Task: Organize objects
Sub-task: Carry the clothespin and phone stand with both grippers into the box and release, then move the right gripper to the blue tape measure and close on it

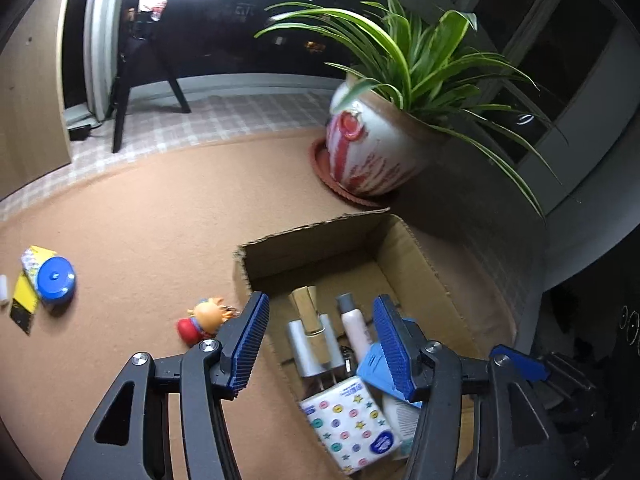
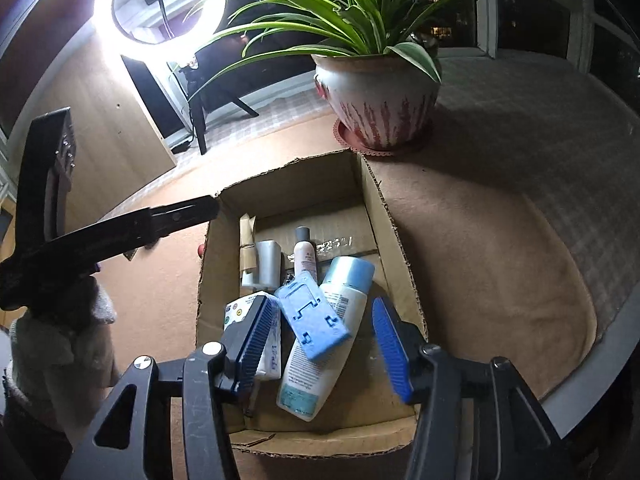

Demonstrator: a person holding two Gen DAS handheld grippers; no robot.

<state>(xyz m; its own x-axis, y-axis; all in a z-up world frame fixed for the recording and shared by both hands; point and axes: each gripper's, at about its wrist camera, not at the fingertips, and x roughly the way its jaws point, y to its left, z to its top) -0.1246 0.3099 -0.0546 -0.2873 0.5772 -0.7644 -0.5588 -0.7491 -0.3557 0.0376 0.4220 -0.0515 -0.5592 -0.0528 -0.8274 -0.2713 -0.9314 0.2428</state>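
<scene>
- Night shows dark behind the windows, and a ring light glares over a worktop covered in tan cloth.
- At the far side a potted spider plant stands on a red saucer, just beyond an open cardboard box.
- Inside the box lie a white bottle with a light-blue cap, a blue plastic piece resting across it, a pink bottle with a grey cap, a silver tube, a wooden clip and a patterned tissue pack.
- Left hand-held gripper hangs over the box's near left corner, jaws apart, nothing between them.
- Right hand-held gripper hangs over the box, jaws apart, above the blue piece and bottle without pressing on them.
- Outside the box, to its left on the cloth, lie a small orange and red toy figure, and well apart from it a blue round disc on a yellow card.
</scene>
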